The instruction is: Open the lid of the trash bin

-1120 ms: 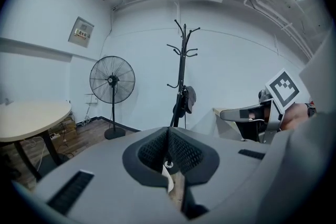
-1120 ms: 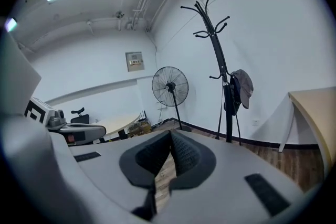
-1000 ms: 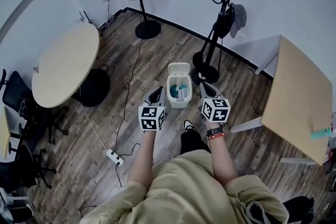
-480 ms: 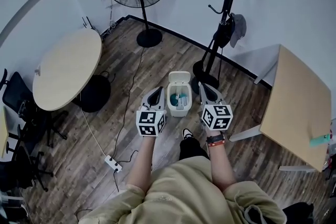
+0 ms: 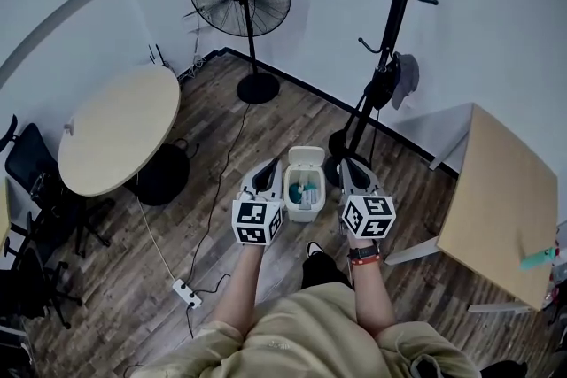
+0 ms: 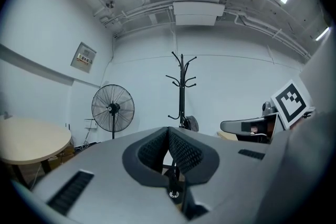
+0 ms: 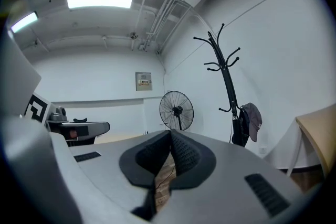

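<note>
Compared with a second ago, the left hand-held gripper (image 5: 266,176) and the right hand-held gripper (image 5: 346,173) are raised higher toward the head camera. The trash bin (image 5: 302,212) looks smaller beneath them. In the head view they flank the bin, and each has its jaws pressed together with nothing between them. The white bin stands on the wooden floor (image 5: 266,115), near the base of the coat stand (image 5: 391,57). Its lid (image 5: 306,158) is tipped up at the far edge, showing teal and white rubbish (image 5: 296,188) inside.
</note>
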### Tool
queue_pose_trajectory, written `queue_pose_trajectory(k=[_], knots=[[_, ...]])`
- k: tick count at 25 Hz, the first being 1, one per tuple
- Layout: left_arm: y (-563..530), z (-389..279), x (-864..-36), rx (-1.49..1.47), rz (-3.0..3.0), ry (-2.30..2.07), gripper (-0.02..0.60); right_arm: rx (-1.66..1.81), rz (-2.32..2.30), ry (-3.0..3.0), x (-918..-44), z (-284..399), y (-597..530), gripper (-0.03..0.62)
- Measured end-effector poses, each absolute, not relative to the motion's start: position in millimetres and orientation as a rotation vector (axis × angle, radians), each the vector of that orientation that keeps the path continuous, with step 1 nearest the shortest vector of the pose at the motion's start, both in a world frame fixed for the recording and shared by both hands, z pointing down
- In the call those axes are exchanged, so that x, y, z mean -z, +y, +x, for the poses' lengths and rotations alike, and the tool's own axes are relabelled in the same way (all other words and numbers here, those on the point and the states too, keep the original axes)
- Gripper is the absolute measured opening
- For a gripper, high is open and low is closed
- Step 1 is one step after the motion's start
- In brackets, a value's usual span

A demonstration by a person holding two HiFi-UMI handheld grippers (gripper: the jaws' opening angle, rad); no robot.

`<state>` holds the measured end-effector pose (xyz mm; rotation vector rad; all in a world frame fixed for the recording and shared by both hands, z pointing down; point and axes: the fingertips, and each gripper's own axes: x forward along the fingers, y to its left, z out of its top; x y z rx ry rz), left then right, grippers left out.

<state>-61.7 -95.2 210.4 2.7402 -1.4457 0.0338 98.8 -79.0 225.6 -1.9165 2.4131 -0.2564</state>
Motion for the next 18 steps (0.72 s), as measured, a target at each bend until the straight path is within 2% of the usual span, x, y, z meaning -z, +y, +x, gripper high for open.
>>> queue_pose_trajectory(k=[18], knots=[[-94,-74,-189,0.016,2.800,-1.457,0.023,0.186,-1.970,2.387,-207,79,-76,0.012]])
